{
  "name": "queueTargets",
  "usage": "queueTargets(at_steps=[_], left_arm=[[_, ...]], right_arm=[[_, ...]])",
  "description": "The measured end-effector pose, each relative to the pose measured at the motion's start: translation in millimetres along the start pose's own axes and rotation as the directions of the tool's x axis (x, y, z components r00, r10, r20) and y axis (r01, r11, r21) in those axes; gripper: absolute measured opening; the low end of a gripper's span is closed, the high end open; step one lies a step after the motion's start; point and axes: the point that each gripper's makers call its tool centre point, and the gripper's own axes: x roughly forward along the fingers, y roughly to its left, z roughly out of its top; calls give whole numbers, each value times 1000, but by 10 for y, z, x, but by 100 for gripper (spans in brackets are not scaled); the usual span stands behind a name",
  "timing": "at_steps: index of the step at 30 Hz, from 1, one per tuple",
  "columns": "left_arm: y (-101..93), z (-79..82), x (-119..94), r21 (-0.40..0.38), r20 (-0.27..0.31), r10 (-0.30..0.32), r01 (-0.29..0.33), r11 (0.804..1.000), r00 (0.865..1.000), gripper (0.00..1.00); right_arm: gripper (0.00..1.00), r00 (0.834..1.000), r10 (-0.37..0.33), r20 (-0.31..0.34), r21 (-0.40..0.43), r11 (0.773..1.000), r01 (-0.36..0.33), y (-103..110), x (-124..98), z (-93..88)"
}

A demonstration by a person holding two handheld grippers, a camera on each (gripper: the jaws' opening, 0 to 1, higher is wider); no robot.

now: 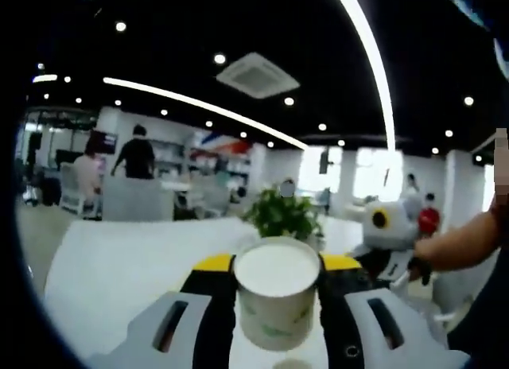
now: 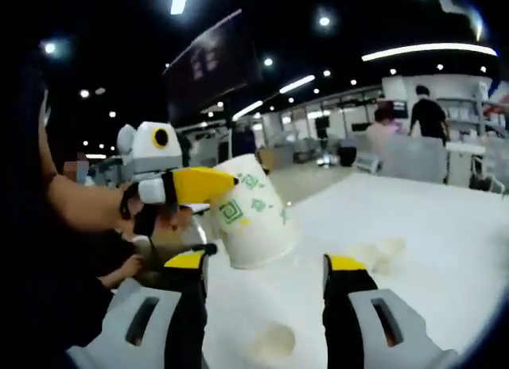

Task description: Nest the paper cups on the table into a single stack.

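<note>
White table, paper cup between left tongs.

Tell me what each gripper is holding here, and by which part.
The left gripper holds a paper cup by its side walls, just below the rim. The right gripper is open and holds nothing.

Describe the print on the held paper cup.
Green square motifs on the white paper cup, best seen in the right gripper view.

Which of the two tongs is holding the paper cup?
The left tongs: they are shut on the paper cup, one on each side. The right tongs stand open, gripping nothing.
</note>
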Motion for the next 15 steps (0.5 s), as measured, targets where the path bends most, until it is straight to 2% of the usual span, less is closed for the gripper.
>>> queueTargets(at_steps=[3,6,10,13,15], left_arm=[[-13,40,-21,-24,27,-12,12,1000,1000,38],[-38,50,-19,-45,41,-19,21,999,999,38],[-114,71,-3,-78,66,-49,54,995,997,38],[-161,39,14,-71,53,-66,70,995,996,38],[-193,-4,-5,-81,31,-99,101,992,995,38]], right_arm=[[50,999,22,31,17,1000,-23,51,-32,73],[45,996,74,54,56,996,-77,167,-49,128],[44,992,102,72,87,990,-108,219,-50,148],[41,989,118,88,121,984,-129,234,-74,178],[37,987,132,93,122,982,-143,218,-116,189]])
